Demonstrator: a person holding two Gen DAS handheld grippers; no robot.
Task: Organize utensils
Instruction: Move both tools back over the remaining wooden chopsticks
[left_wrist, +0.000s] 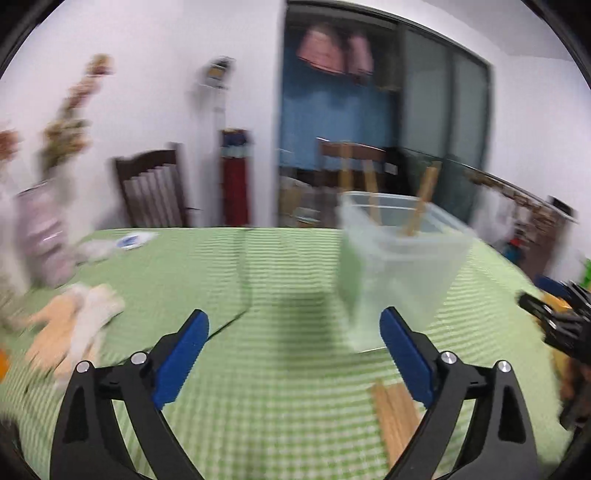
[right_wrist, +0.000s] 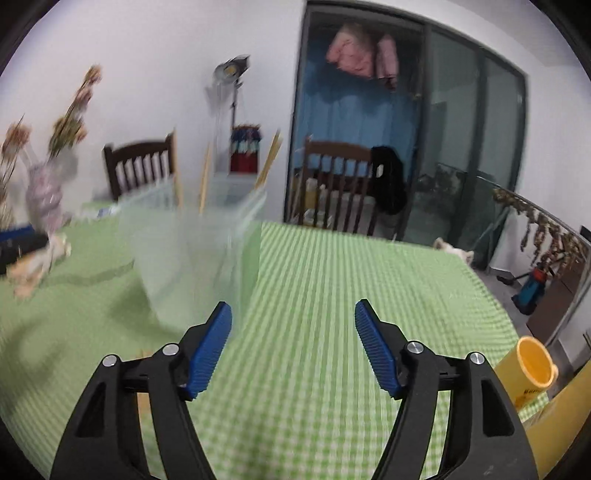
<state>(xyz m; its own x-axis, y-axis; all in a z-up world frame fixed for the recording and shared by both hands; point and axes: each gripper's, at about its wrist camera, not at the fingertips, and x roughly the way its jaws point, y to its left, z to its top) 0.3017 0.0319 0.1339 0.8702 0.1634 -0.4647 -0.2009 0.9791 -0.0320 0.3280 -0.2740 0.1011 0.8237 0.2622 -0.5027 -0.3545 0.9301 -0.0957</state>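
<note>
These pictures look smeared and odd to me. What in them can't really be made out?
- Left wrist view: the pale beige heap on the green checked tablecloth is too blurred to name.
- Left wrist view: the flat wooden sticks are partly hidden behind the gripper finger and cut off below.
- Both views: what lies low inside the clear plastic bin is lost to blur.
- Right wrist view: print on the yellow cup is unreadable.

One clear plastic bin (left_wrist: 399, 258) stands on one green checked table (left_wrist: 280, 406). Three wooden chopsticks (right_wrist: 205, 177) lean inside the bin. One small bundle of wooden chopsticks (left_wrist: 393, 413) lies on the table in front of the bin; its count is blurred. One vase of dried flowers (right_wrist: 46, 195) is left of the bin, one yellow cup (right_wrist: 532, 363) well to its right. Two wooden chairs (right_wrist: 142, 166) stand behind the bin.
</note>
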